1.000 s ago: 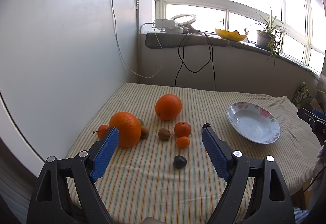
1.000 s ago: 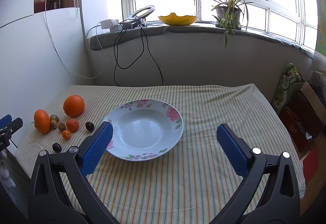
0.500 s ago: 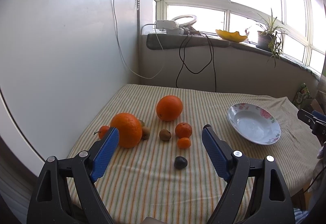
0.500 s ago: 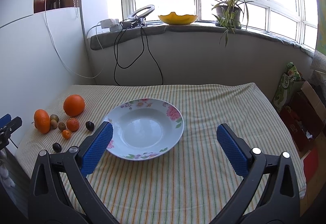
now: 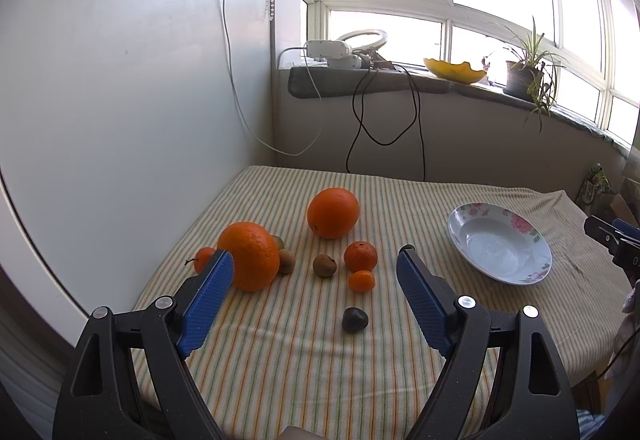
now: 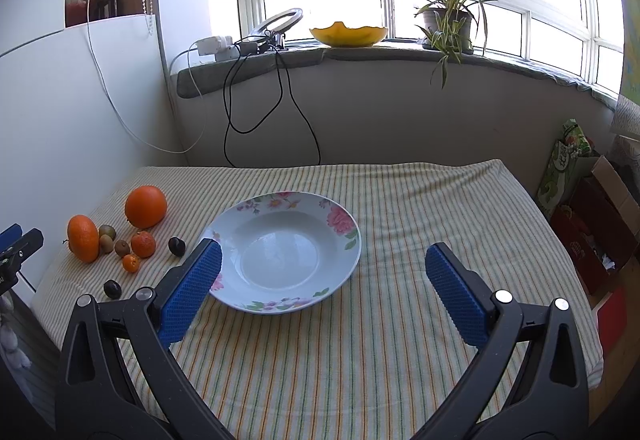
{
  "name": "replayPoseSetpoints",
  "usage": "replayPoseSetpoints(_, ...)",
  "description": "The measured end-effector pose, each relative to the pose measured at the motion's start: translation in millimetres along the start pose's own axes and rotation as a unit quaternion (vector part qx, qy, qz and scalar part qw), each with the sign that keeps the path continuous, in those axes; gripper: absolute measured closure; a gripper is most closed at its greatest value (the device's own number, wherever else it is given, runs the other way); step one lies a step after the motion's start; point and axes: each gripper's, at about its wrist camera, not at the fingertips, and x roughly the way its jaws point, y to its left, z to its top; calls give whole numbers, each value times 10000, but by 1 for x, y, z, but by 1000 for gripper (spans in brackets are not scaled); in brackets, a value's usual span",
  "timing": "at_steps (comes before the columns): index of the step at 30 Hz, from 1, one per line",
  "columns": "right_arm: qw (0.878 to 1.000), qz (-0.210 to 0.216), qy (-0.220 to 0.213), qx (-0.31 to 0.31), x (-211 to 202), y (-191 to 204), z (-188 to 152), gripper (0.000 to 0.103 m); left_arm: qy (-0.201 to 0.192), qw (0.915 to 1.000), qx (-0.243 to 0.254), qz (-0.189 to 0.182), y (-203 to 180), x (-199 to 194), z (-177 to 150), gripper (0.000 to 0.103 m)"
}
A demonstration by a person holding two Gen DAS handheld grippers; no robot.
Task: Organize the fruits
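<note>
Several fruits lie on the striped tablecloth (image 5: 304, 368): a large orange (image 5: 250, 255) at the left, a second orange (image 5: 333, 213) farther back, two small tangerines (image 5: 361, 255) (image 5: 361, 281), brownish kiwis (image 5: 324, 265) and a dark plum (image 5: 354, 319) nearest me. My left gripper (image 5: 315, 264) hovers open above the near edge, short of the fruits, with nothing between its fingers. An empty white floral plate (image 6: 282, 252) sits mid-table. My right gripper (image 6: 320, 252) is open just in front of the plate, empty. Left of the plate lies another dark plum (image 6: 176, 246).
A white panel (image 5: 120, 112) walls off the table's left side. Behind the table a sill holds cables (image 6: 256, 88), a yellow bowl (image 6: 348, 34) and a potted plant (image 6: 448, 20). Boxes and bags (image 6: 592, 224) stand on the floor to the right.
The left wrist view has shifted slightly, with the fruits and plate sitting a little higher in it. The right gripper has held still. Both stay open.
</note>
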Motion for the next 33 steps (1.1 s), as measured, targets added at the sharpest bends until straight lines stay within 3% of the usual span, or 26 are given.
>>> replayPoseSetpoints(33,9998,205,46,-29,9,6,2,0,89,10000,-28,15,5,8,-1,19)
